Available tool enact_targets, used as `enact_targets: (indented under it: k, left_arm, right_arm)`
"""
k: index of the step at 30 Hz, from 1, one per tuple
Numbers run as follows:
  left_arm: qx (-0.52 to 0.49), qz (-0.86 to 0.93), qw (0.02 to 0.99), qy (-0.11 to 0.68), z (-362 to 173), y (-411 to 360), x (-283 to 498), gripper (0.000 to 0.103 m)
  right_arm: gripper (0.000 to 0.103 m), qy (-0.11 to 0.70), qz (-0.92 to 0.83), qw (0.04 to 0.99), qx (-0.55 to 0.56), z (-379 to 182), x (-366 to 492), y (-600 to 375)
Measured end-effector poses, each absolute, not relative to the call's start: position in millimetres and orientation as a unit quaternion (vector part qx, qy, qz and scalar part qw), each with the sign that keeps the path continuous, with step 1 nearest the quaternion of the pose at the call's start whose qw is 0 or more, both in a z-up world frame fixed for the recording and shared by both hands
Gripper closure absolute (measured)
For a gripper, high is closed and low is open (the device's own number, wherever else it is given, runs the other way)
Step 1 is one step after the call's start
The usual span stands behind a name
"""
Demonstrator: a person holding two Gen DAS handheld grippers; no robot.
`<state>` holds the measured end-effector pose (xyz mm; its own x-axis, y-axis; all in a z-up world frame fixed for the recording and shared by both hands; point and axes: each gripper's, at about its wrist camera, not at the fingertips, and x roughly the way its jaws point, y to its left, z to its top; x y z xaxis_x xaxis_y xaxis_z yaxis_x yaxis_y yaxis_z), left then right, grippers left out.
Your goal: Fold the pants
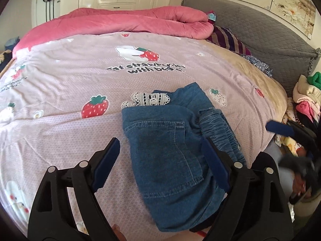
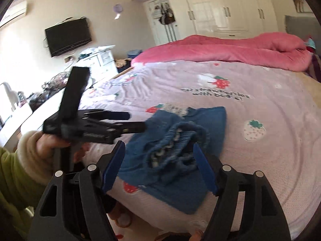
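A pair of blue denim pants (image 1: 170, 150) lies folded into a compact bundle on a bed, near its front edge. The bedspread (image 1: 80, 76) is pale pink and printed with red strawberries and dark lettering. From the left wrist view, the top of the bundle shows a stitched back pocket with pale seams. The gathered elastic waistband (image 1: 218, 128) is bunched along the right side of the bundle. A strip of white lace trim (image 1: 148, 98) peeks out at the bundle's far edge. From the right wrist view, the waistband opening gapes toward the camera, ruffled and slightly blurred.

The left gripper (image 1: 160, 160) hovers just above the pants with its blue-padded fingers spread wide, holding nothing. The right gripper (image 2: 158, 166) is likewise spread apart and empty, poised over the waistband end. In the right wrist view, the person's left hand (image 2: 52, 142), in a cream cuff and green sleeve, grips the left tool's handle.

Beyond the pants, a rolled pink quilt (image 1: 120, 24) lies across the far side of the bed. A grey quilted headboard (image 1: 270, 38) stands to the right. White wardrobes (image 2: 226, 8) line the far wall, and a dark television (image 2: 68, 37) hangs on the wall to the left.
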<state>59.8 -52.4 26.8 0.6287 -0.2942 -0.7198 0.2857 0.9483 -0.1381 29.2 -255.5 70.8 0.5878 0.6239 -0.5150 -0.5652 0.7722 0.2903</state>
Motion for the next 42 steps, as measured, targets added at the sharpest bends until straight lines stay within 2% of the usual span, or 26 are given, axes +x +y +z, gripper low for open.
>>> enact_targets:
  k: [7,12,18,29,31,32,33,35,38,40,42]
  left_arm:
    - [-0.004,-0.142,0.905,0.401,22,-46,52,0.02]
    - [-0.007,-0.128,0.904,0.409,15,-41,52,0.018]
    - [0.0,-0.108,0.902,0.418,5,-39,53,0.014]
    - [-0.013,-0.12,0.887,0.445,-15,-40,60,0.014]
    - [-0.02,-0.128,0.885,0.448,-18,-41,61,0.02]
    - [-0.024,-0.135,0.883,0.45,-19,-42,62,0.028]
    - [-0.028,-0.143,0.88,0.452,-21,-43,62,0.036]
    - [-0.03,-0.154,0.876,0.457,-24,-48,62,0.046]
    - [-0.032,-0.16,0.873,0.46,-26,-52,62,0.053]
    - [-0.035,-0.163,0.872,0.459,-25,-52,62,0.059]
    - [-0.032,-0.167,0.875,0.454,-23,-54,60,0.074]
  right_arm:
    - [0.027,0.346,0.288,0.891,0.062,30,46,-263]
    - [0.027,0.382,0.268,0.881,0.071,11,61,-262]
    - [0.024,0.393,0.268,0.876,0.082,4,72,-260]
    - [0.024,0.45,0.271,0.841,0.127,-16,95,-255]
    - [0.026,0.457,0.274,0.836,0.134,-21,99,-253]
    - [0.028,0.456,0.277,0.835,0.132,-21,100,-250]
    - [0.037,0.455,0.279,0.835,0.132,-21,100,-249]
    - [0.041,0.455,0.284,0.834,0.132,-21,100,-246]
    - [0.047,0.453,0.284,0.835,0.135,-22,100,-245]
    - [0.055,0.452,0.283,0.832,0.151,-24,101,-248]
    - [0.067,0.446,0.283,0.834,0.162,-23,100,-251]
